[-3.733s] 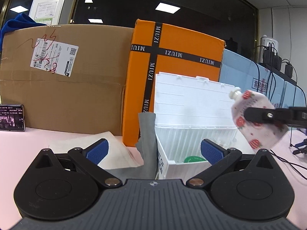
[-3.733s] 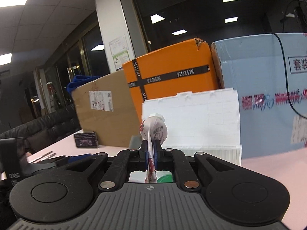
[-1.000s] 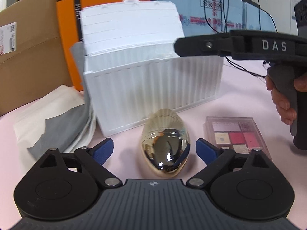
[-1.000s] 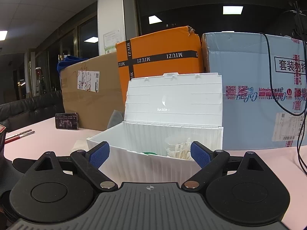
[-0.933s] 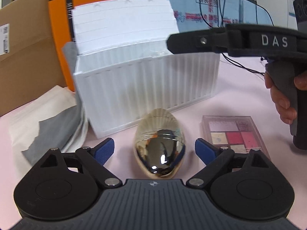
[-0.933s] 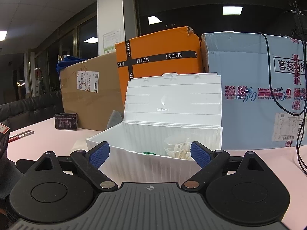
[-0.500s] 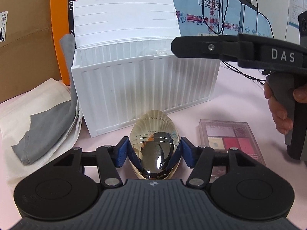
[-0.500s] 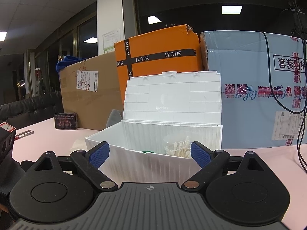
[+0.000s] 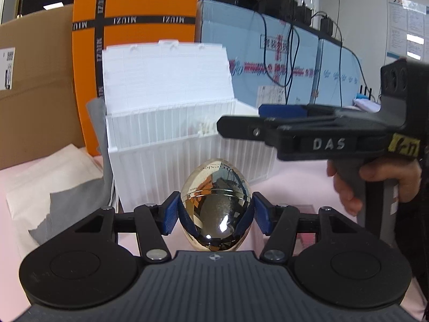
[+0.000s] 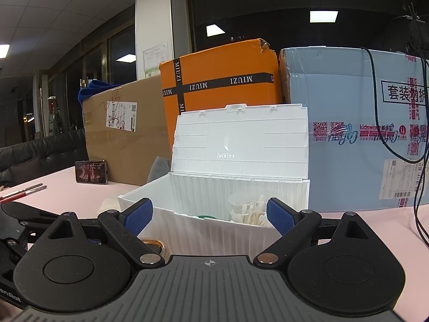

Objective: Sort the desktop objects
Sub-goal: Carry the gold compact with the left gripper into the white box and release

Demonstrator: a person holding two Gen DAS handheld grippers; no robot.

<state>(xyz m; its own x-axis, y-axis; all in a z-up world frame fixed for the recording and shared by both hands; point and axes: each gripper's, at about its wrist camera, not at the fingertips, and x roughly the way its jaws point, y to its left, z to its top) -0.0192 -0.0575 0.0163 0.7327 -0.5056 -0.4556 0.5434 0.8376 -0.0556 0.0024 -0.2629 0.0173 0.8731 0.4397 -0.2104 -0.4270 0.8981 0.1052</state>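
Observation:
My left gripper [image 9: 216, 212] is shut on a shiny gold egg-shaped case [image 9: 216, 204] and holds it above the pink table, in front of the open white ribbed storage box [image 9: 187, 158]. My right gripper [image 10: 209, 216] is open and empty, just in front of the same box [image 10: 214, 230], whose lid [image 10: 241, 142] stands upright. Inside the box I see a clear cup with pale items [image 10: 249, 210] and something green [image 10: 205, 216]. The right gripper also shows in the left wrist view [image 9: 308, 134], hovering over the box's right end.
An orange carton [image 10: 222, 86], a brown carton [image 10: 126, 131] and a light blue carton [image 10: 362, 123] stand behind the box. Grey and white cloths [image 9: 56, 187] lie left of it. A phone [image 10: 91, 171] leans on the brown carton. Cables [image 10: 418, 187] hang at right.
My left gripper has closed on the gold egg-shaped case and lifted it off the table. The right gripper, open since dropping the strawberry pouch, has barely moved.

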